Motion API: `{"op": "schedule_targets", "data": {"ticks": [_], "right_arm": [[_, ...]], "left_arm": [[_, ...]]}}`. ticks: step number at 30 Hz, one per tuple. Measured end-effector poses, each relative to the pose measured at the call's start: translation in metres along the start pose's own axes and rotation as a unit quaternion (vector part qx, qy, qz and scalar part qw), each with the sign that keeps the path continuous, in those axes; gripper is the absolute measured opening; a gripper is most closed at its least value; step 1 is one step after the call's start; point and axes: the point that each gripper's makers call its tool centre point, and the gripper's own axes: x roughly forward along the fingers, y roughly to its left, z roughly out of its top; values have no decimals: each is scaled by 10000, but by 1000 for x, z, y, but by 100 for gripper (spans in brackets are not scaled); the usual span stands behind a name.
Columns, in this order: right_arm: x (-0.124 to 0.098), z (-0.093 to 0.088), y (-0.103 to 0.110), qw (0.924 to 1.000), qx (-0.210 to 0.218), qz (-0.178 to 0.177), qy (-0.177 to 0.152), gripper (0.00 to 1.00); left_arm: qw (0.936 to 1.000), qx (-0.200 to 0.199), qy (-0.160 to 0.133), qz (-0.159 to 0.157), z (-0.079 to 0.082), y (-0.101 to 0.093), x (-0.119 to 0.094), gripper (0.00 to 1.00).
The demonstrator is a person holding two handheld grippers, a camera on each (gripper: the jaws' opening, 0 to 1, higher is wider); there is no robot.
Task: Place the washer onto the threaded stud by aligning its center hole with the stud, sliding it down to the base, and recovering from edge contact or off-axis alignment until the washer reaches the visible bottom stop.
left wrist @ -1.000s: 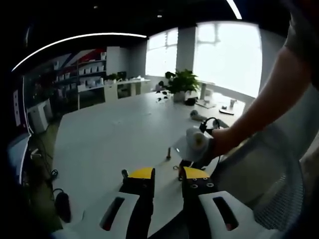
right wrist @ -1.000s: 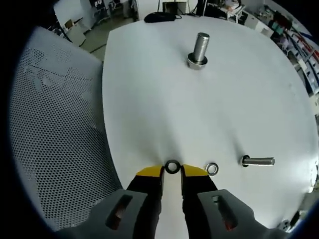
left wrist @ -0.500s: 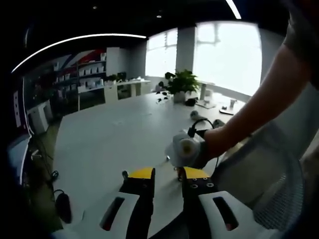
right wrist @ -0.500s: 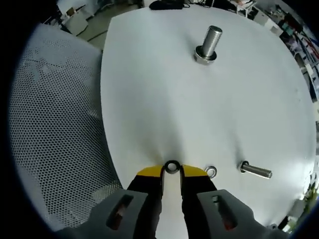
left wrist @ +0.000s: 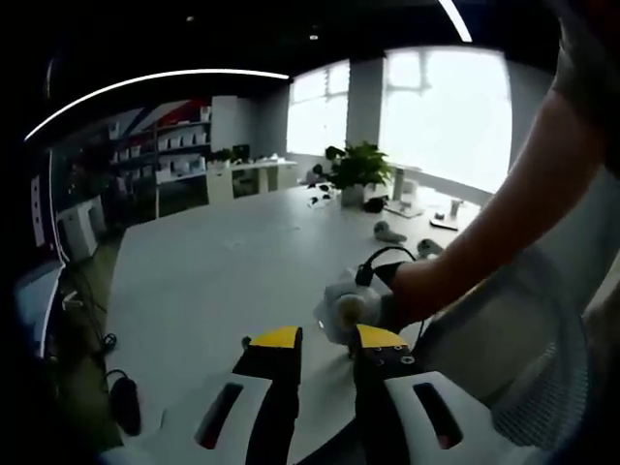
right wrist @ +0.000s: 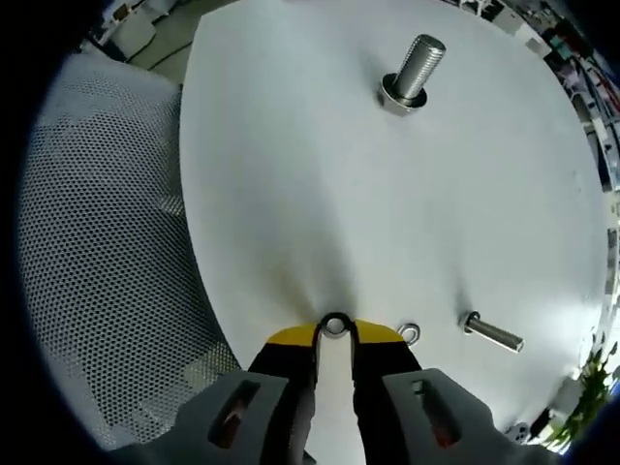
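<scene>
Since 1 s ago the right gripper [right wrist: 334, 336] tilted up w/ the washer [right wrist: 334, 325] pinched by its rim at the jaw tips, well short of the upright threaded stud [right wrist: 415, 73]. Left gripper [left wrist: 325, 341] idles, jaws narrowly apart, empty. Risk: thin edge grip lets the washer twist or drop, or it lands off-axis & catches the threads.

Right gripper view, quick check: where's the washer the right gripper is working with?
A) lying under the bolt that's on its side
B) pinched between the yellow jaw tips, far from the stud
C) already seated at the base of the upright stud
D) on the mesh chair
B: the washer sits between the right gripper's yellow tips, with the upright threaded stud far across the white table.
</scene>
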Motion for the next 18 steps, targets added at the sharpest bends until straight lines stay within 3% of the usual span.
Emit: {"op": "schedule_targets", "data": {"ticks": [6, 12, 18], "right_arm": [[-1, 0, 1, 9995, 144, -133, -262, 14], [-2, -2, -1, 9950, 551, -113, -827, 14], [-2, -1, -3, 9933, 670, 29, -940, 13]], "left_arm": [[10000, -57, 4, -38, -1, -1, 1, 18], [10000, -45, 33, -68, -1, -2, 1, 18], [9999, -76, 49, -73, -2, -2, 2, 18]]}}
